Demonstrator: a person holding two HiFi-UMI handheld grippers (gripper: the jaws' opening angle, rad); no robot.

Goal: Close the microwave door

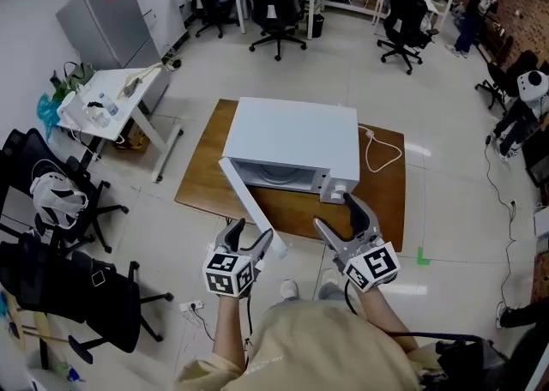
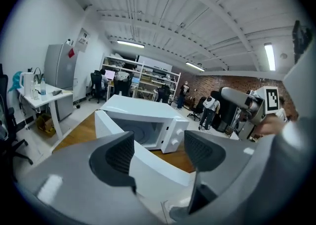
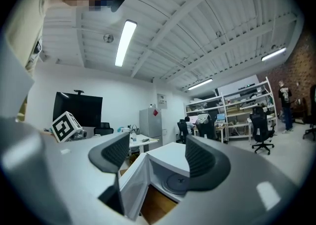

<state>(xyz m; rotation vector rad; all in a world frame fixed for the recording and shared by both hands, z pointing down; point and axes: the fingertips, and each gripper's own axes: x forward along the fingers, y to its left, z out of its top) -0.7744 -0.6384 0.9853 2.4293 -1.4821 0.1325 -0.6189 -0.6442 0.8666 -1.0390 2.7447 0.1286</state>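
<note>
on the low wooden tabletop [image 1: 382, 201] mid-floor sits the white microwave [image 1: 296, 136], front facing us. its door [image 1: 247, 201] is swung wide, hinged at the left of the opening and jutting near toward us. the cavity and turntable [image 3: 177, 179] are exposed, so we judge the close as not yet started: the door is fully open and nothing is latched.

we hold the left tongs [image 1: 250, 233] right at the door's near free edge. its jaws stand partly apart, and the left gripper view shows the white door panel lying in the gap between the pads. neither pad is seen pressing on it, so nothing is gripped. whether a jaw brushes the door edge, we cannot tell.

we hold the right tongs [image 1: 334, 213] near the microwave's front right corner, by the control panel [image 1: 336, 185]. its jaws are wide apart and empty, and the open oven shows beyond them.

what's left, in our judgement, is all of it: push the door from its outer face, swing it far and rightward across the opening, and press until it shuts flush against the front.
</note>
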